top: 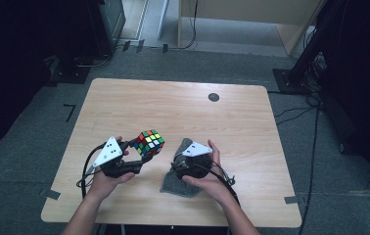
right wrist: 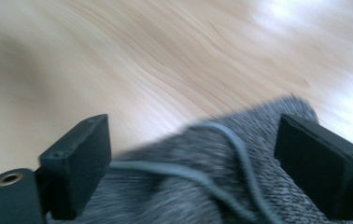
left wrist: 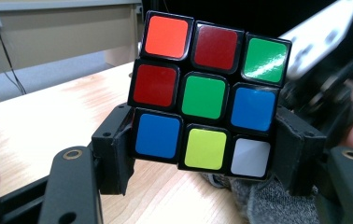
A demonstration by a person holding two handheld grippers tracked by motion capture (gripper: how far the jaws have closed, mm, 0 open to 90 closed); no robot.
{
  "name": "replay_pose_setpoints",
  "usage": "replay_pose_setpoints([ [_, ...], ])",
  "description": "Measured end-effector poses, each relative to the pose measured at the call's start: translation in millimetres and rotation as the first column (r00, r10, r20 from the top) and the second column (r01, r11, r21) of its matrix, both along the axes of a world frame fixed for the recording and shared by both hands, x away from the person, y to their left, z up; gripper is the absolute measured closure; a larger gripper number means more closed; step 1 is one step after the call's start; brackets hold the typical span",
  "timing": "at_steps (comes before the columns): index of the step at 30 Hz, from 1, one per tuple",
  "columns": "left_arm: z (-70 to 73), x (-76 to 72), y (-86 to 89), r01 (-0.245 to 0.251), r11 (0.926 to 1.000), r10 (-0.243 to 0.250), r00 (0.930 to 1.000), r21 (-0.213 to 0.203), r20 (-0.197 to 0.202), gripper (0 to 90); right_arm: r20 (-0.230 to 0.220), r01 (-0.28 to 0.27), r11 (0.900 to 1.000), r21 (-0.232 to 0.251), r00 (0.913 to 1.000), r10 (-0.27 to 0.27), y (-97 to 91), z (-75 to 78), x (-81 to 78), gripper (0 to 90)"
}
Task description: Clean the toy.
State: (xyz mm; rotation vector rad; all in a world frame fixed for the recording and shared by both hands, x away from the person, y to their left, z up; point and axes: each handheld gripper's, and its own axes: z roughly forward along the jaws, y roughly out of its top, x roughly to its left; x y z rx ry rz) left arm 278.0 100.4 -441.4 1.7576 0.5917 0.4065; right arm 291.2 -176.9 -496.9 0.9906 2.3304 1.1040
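Holding the puzzle cube [top: 149, 142] clear of the desk [top: 124, 98], the left gripper [top: 136, 152] had its jaws clamped on the cube's two opposite sides, low on the bottom layer, as the left gripper view showed. The cube sat tilted, above the near half of the desk and a little left of its middle. Beside it, towards the near edge, lay the grey knitted cloth [top: 180, 183], a drawstring running across it in the right gripper view.

The right gripper [top: 185, 161] hovered over the cloth with its jaws standing wide apart, one on each side of a raised fold; the pads did not appear to press the fabric. That view was blurred, so contact could not be judged finely.

Judgement on the step in hand: picking up the cloth, likely to wipe or bag the cube.
- Lower the right jaws squarely over the fold before closing, so fabric and not just the drawstring is caught.
- Close slowly; knit slips and bunches.
- Keep the left grip firm and steady, since the hold is only on the bottom layer and the upper layers could twist.
- Bring the cloth to the cube, not the reverse.
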Motion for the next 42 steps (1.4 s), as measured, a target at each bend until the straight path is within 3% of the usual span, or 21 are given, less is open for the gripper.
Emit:
replay_pose_setpoints([
  [1, -0.5, 0.3, 0.3, 0.001, 1.0, -0.001, 1.0, -0.002, -0.004, 33.8, 0.0, 0.0, 1.0, 0.0, 1.0, 0.0, 0.0, 0.0, 0.0, 12.7],
  [2, -1.5, 0.8, 0.9, 0.001, 1.0, -0.001, 0.9999, -0.005, -0.011, 33.8, -0.008, 0.003, 0.9991, -0.042, 1.0, -0.004, 1.1, -12.4, 0.3, 12.5],
  [6, -5.0, 1.9, -0.3, 0.004, 1.0, -0.004, 0.9996, -0.009, -0.027, 33.8, -0.014, -0.008, 0.9986, -0.052, 0.9999, 0.008, -6.3, -23.1, -7.1, 12.2],
  [9, -6.7, 2.8, -2.1, -0.002, 1.0, 0.002, 0.9996, 0.004, -0.029, 33.8, -0.014, -0.026, 0.9987, -0.044, 0.9996, 0.025, -12.3, -24.0, -11.8, 12.6],
  [14, -9.1, 0.8, -7.3, 0.018, 0.9995, -0.018, 0.9994, 0.025, -0.03, 33.7, -0.022, -0.091, 0.9955, -0.027, 0.9956, 0.091, -31.5, -25.6, -21.7, 21.4],
  [19, -8.8, 3.1, -11.2, 0.03, 0.9985, -0.029, 0.9994, 0.046, -0.021, 33.7, -0.018, -0.064, 0.9976, -0.027, 0.9978, 0.063, -35.7, -25.7, -28.3, 23.5],
  [20, -8.9, 3.3, -11.1, 0.03, 0.9983, -0.029, 0.9993, 0.049, -0.021, 33.7, -0.028, -0.068, 0.9975, -0.02, 0.9974, 0.067, -36.3, -25.6, -28.3, 26.3],
  [21, -9.6, 3.3, -11.1, 0.032, 0.9981, -0.03, 0.9992, 0.053, -0.026, 33.6, -0.042, -0.069, 0.9976, 0.001, 0.9967, 0.069, -38.5, -25.4, -27.6, 38.5],
  [23, -11.0, 3.4, -11.0, 0.033, 0.9978, -0.031, 0.9991, 0.058, -0.029, 33.6, -0.035, -0.062, 0.998, 0.011, 0.9974, 0.062, -41.1, -25.0, -28.9, 53.9],
  [24, -12.0, 3.5, -11.3, 0.031, 0.9978, -0.029, 0.9991, 0.059, -0.032, 33.6, -0.035, -0.062, 0.998, 0.011, 0.9974, 0.062, -41.1, -25.0, -28.9, 53.9],
  [26, -13.7, 5.0, -12.5, 0.028, 0.9975, -0.025, 0.9988, 0.065, -0.042, 33.6, -0.021, -0.045, 0.999, 0.007, 0.9988, 0.045, -43.6, -24.9, -31.1, 66.0],
  [27, -14.2, 5.4, -12.9, 0.025, 0.9974, -0.022, 0.9988, 0.068, -0.044, 33.5, 0.009, -0.056, 0.9981, -0.024, 0.9984, 0.056, -45.3, -24.3, -34.5, 70.5],
  [30, -16.2, 6.8, -15.0, 0.03, 0.9971, -0.026, 0.9981, 0.069, -0.056, 33.5, 0.016, -0.053, 0.9975, -0.047, 0.9984, 0.054, -47.4, -22.5, -34.6, 72.5],
  [32, -17.2, 6.0, -18.2, 0.042, 0.9956, -0.037, 0.998, 0.084, -0.05, 33.5, 0.051, -0.001, 0.9986, -0.054, 0.9987, 0.004, -52.4, -16.9, -37.4, 74.0],
  [33, -17.4, 5.5, -19.4, 0.045, 0.9947, -0.041, 0.9981, 0.092, -0.045, 33.5, 0.051, -0.001, 0.9986, -0.054, 0.9987, 0.004, -52.4, -16.9, -37.4, 74.0],
  [35, -17.6, 5.2, -21.2, 0.052, 0.9944, -0.048, 0.9981, 0.092, -0.039, 33.6, 0.095, 0.053, 0.9981, 0.032, 0.9939, -0.056, -57.9, -2.5, -38.8, 74.3],
  [36, -17.6, 5.4, -22.0, 0.053, 0.9947, -0.049, 0.9979, 0.088, -0.041, 33.6, 0.095, 0.053, 0.9981, 0.032, 0.9939, -0.056, -57.9, -2.5, -38.8, 74.3],
  [37, -17.4, 5.8, -22.8, 0.052, 0.9946, -0.048, 0.9979, 0.09, -0.042, 33.6, 0.112, 0.073, 0.9951, 0.067, 0.9905, -0.08, -59.7, 4.5, -38.7, 74.2],
  [38, -17.3, 5.8, -24.2, 0.049, 0.9948, -0.045, 0.9981, 0.089, -0.042, 33.6, 0.128, 0.088, 0.9854, 0.146, 0.986, -0.107, -62.8, 19.6, -40.1, 74.1],
  [41, -15.7, 3.7, -29.4, 0.055, 0.9933, -0.051, 0.9979, 0.101, -0.041, 33.7, 0.163, 0.082, 0.9711, 0.224, 0.9793, -0.12, -63.5, 41.6, -45.5, 74.1],
  [42, -15.5, 2.4, -30.7, 0.066, 0.9929, -0.062, 0.9971, 0.099, -0.043, 33.7, 0.163, 0.082, 0.9711, 0.224, 0.9793, -0.12, -63.5, 41.6, -45.5, 74.1],
])
